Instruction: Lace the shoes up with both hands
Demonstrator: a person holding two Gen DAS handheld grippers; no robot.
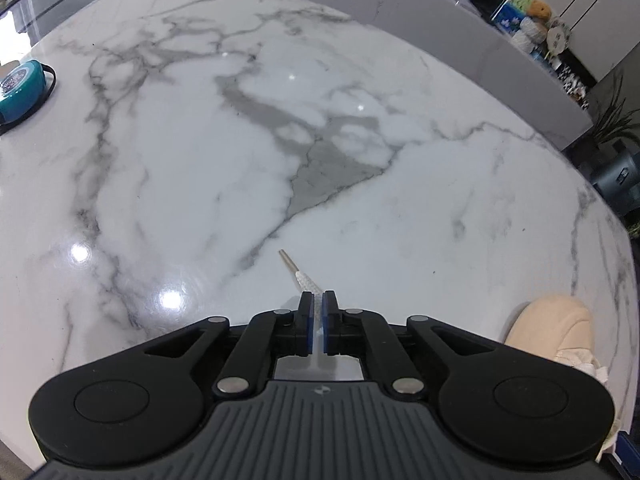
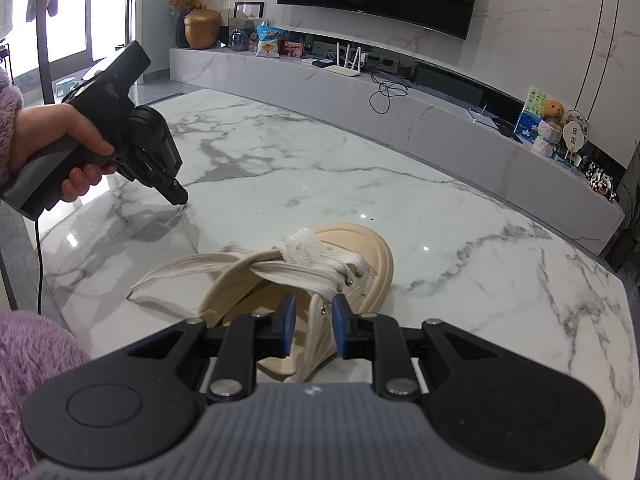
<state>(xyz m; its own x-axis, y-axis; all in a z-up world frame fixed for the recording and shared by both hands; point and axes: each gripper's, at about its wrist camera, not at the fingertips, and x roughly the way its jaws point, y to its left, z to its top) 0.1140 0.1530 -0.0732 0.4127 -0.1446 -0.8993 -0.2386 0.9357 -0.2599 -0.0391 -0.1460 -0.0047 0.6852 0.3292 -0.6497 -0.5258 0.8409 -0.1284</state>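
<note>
A cream low-top shoe (image 2: 352, 252) lay on the white marble surface (image 2: 460, 216), toe pointing away from the right wrist camera, and its open mouth held nothing that could be made out beyond the folded tongue and loose lacing. A flat white shoelace (image 2: 304, 270) crossed the top eyelets in a loose bunch, and one length trailed off to the left over the surface toward the left hand-held gripper (image 2: 182, 200). In the left wrist view that left hand-held gripper (image 1: 317, 306) was closed almost completely on the lace end (image 1: 306, 280), the blue pads pinching the woven strip so that the stiff aglet (image 1: 287, 259) stuck out beyond the tips, just above the marble. Only the toe of the shoe (image 1: 552, 328) showed at the lower right of that view. A hand (image 2: 60, 148) in a fuzzy purple sleeve (image 2: 8, 120) wrapped the left tool's grey handle, tipping it steeply down toward the surface. The right hand-held gripper (image 2: 314, 320) hovered at a shallower slant over the heel end of the shoe, its jaws partly apart; the side of the shoe's collar lay between them, but whether the pads touched it could not be told. At the far left edge of the surface sat a teal round object (image 1: 20, 88).
</note>
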